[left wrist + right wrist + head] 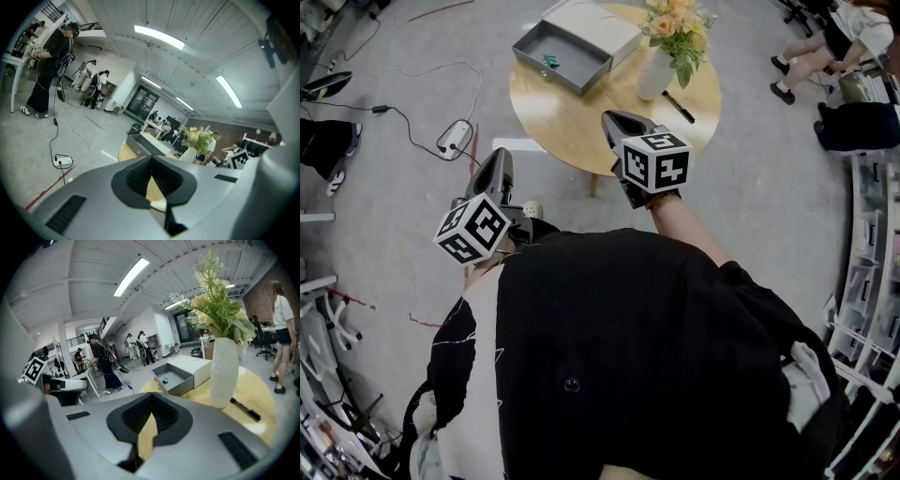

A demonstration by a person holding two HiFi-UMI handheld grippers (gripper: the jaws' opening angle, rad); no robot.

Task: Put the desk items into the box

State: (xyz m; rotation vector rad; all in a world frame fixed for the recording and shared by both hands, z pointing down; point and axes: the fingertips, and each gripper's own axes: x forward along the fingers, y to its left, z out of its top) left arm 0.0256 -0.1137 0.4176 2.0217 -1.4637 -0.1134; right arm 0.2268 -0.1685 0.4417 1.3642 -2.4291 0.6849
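Note:
A round wooden table [572,122] carries an open grey box [562,52] with a small green item [549,60] inside. Beside it stand a white vase of flowers [656,73] and a black marker pen [679,106]. My right gripper [614,122] hovers over the table's near part, shut and empty; in the right gripper view its jaws [152,397] point toward the box [178,376], the vase [224,373] and the pen [245,409]. My left gripper [497,164] hangs over the floor left of the table, jaws [151,161] together with nothing in them, facing the box [145,143].
A power strip [455,138] with a trailing cable lies on the floor left of the table. A white case [595,23] sits against the box. People sit at the far right [825,47]; another stands farther off [49,70]. Shelving lines the right edge.

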